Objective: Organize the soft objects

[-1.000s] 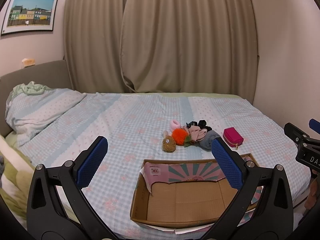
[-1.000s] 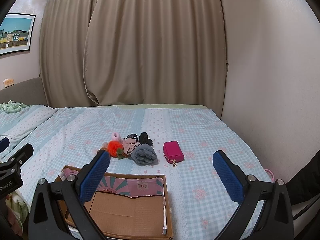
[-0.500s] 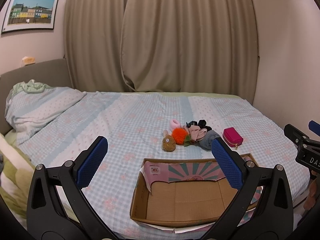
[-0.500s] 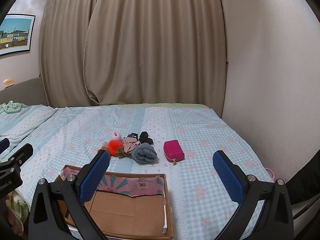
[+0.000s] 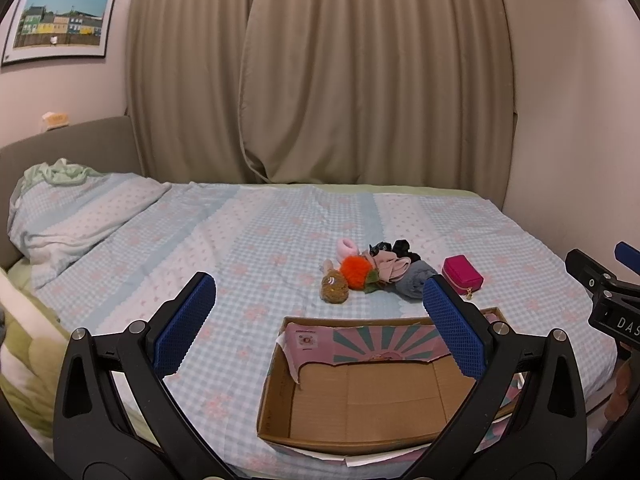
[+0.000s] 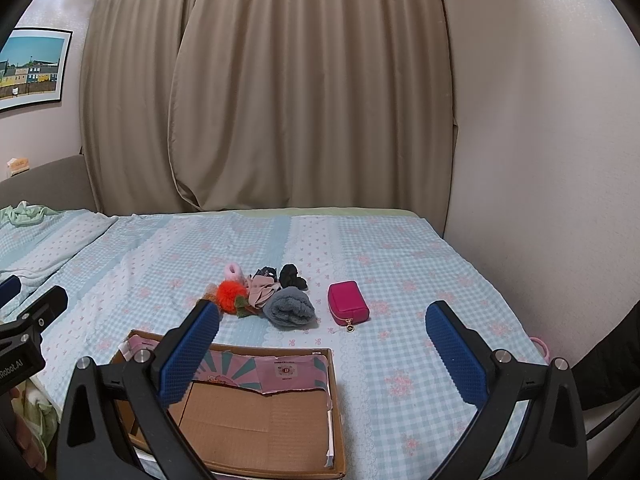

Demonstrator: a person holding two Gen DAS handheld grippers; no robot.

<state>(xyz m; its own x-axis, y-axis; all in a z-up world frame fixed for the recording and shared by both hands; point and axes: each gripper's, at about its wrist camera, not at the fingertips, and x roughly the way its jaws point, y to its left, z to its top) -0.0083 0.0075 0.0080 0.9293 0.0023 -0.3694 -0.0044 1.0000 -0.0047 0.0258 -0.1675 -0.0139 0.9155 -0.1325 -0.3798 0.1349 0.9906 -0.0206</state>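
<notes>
Little changed since a second ago, left claw (image 5: 318, 326) and right claw (image 6: 322, 350) both spread wide and empty, hovering over open brown cardboard box (image 5: 362, 400), heap of soft plush toys and rolled socks (image 5: 372, 274) beyond on checked blue bed (image 5: 240, 240).

"DAS", perhaps cut off, on right tool (image 5: 616, 312)

Cardboard box (image 5: 276, 384) stands between tongs and soft pile (image 5: 376, 272).

Both grippers look the same: left gripper (image 5: 318, 322) and right gripper (image 6: 322, 350) have chunky black plastic arms, silver screws at the joints, blue textured pads (image 6: 188, 354), white lettering on the body at frame edge.
</notes>
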